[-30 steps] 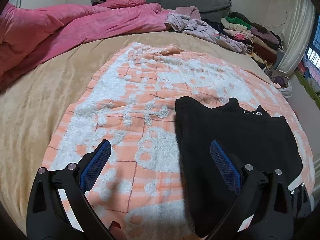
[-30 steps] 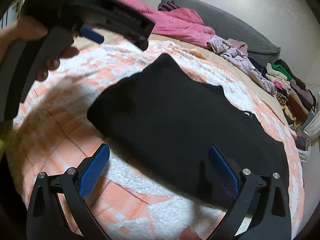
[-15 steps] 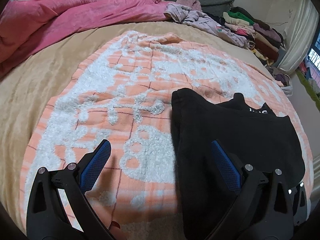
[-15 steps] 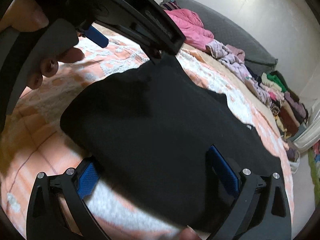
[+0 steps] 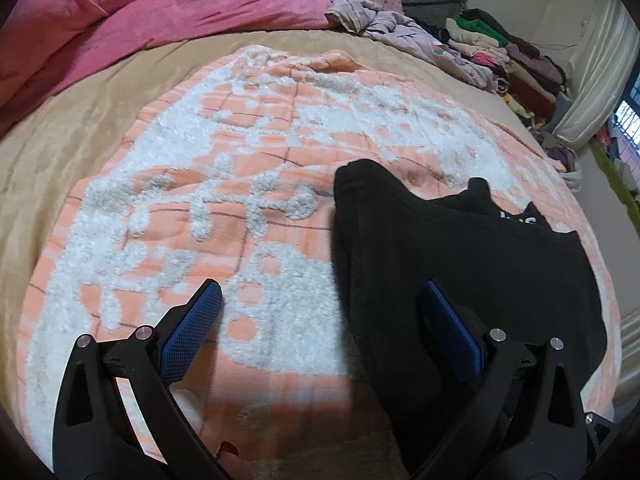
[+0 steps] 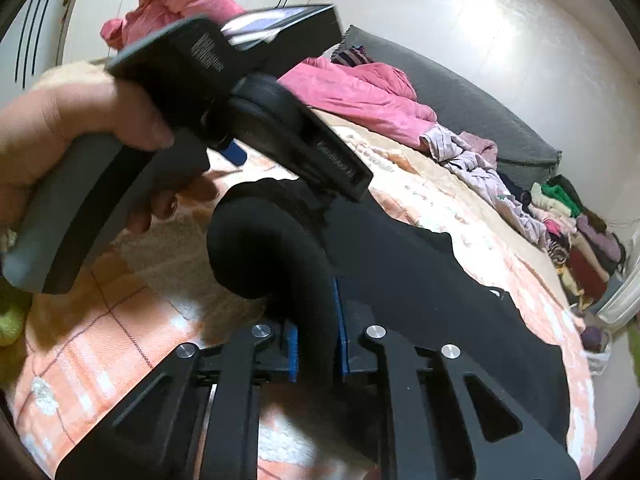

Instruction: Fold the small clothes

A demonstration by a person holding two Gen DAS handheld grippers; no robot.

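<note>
Black garment (image 5: 460, 264) on orange-and-white checked towel (image 5: 240, 184), tan sheet (image 5: 80, 128), pink quilt (image 5: 152, 12), blue pads (image 5: 192, 326).

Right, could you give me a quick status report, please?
Right gripper closing on black garment's edge. Left gripper open, straddling its other edge. Nothing in the way.

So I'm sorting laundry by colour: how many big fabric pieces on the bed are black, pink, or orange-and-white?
Black: 1, the garment, an edge pinched in the closing right claw
Pink: 1, the duvet
Orange-and-white: 1, the blanket
Total: 3
The heap of mixed clothes at the far side is too jumbled to count.
</note>
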